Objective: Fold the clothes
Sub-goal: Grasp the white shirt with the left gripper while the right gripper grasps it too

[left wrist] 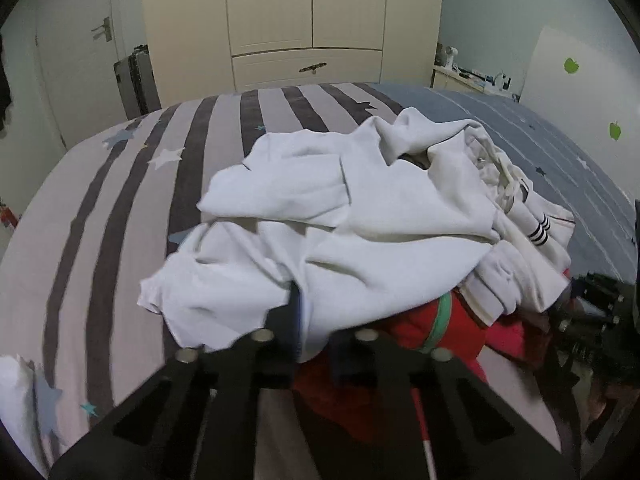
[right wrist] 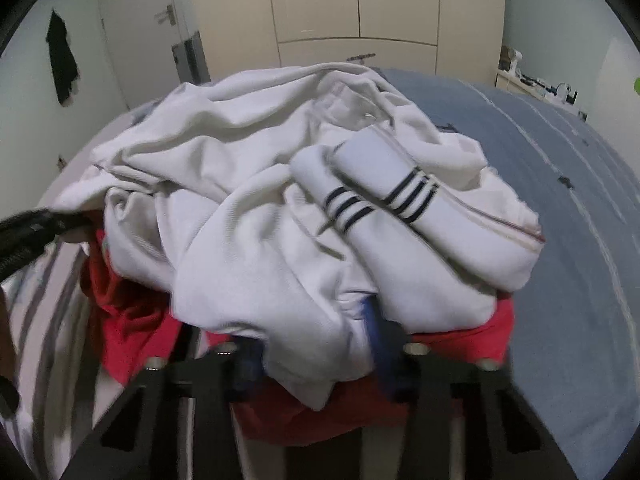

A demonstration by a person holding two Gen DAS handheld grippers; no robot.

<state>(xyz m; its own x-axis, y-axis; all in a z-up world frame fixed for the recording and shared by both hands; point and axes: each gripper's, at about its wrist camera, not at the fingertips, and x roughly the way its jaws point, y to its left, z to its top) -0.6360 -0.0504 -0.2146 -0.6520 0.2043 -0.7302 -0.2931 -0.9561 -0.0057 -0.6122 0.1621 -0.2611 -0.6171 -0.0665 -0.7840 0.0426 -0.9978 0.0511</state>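
A: What is the surface here?

B: A bed [left wrist: 92, 216]. Its cover has wide dark and pale stripes with scattered stars on the left half, and a blue-grey cover with thin pale lines on the right half.

A: Where are the clothes?

B: Heaped on the bed, near the seam between the two covers. A rumpled white garment [left wrist: 360, 216] lies on top, with two rolled cuffs bearing three dark stripes [right wrist: 400, 200]. Under it is a red garment [left wrist: 440, 328] with a green band.

A: And the left gripper [left wrist: 316, 328]?

B: Its jaws are clenched on the near edge of the white garment; cloth is pinched between the two fingers.

A: The right gripper [right wrist: 316, 344]?

B: It sits at the near edge of the heap, the white garment draped over its fingers. The frame is blurred there, so I cannot tell whether its jaws are closed on the cloth.

A: The room?

B: A cream wardrobe [left wrist: 308, 20] stands past the bed's far end, with a drawer below its doors. A pale door [left wrist: 76, 40] with a lever handle is to the left, a dark suitcase [left wrist: 136, 80] between them. A dark cloth [right wrist: 62, 60] hangs on the left wall. Green apple stickers [left wrist: 571, 66] mark the right wall, beside a cluttered shelf [left wrist: 472, 76].
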